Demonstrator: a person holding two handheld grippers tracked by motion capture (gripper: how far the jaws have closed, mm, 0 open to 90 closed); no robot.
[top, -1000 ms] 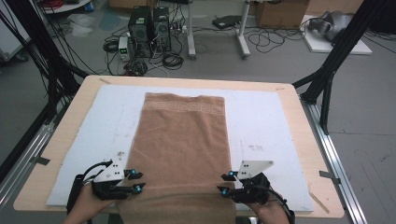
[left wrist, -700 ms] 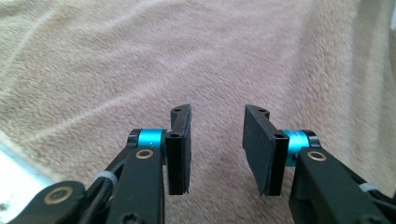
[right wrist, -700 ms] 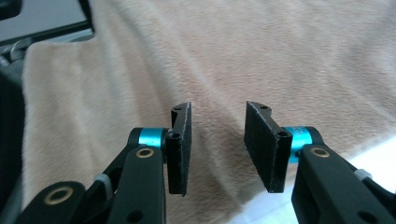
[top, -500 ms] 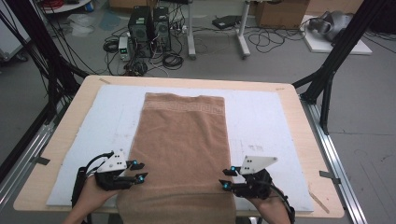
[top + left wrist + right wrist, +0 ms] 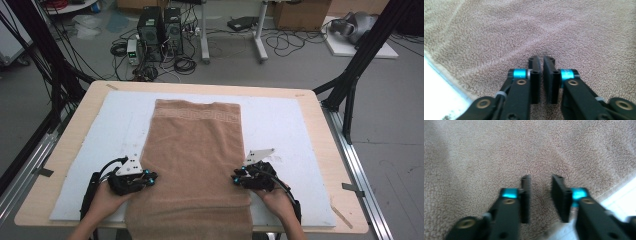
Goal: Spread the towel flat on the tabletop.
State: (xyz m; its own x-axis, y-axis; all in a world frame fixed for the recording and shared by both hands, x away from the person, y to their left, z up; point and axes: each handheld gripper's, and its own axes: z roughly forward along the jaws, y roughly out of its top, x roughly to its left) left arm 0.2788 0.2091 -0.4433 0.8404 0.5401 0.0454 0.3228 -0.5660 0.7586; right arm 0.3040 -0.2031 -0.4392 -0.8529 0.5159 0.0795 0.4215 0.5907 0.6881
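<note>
towel (image 5: 195, 165) | long axis runs near-to-far | patterned band at far end

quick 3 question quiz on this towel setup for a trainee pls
1. True or false: the brown terry towel lies spread out flat, its near end reaching past the near edge of the light wooden table.
2. What lies directly under the towel? A) a white foam mat B) a green cloth C) a metal tray
3. Where on the towel are the left tongs and the right tongs?

Key: 1 true. 2 A. 3 at its opposite long edges, towards the person's end.
</note>
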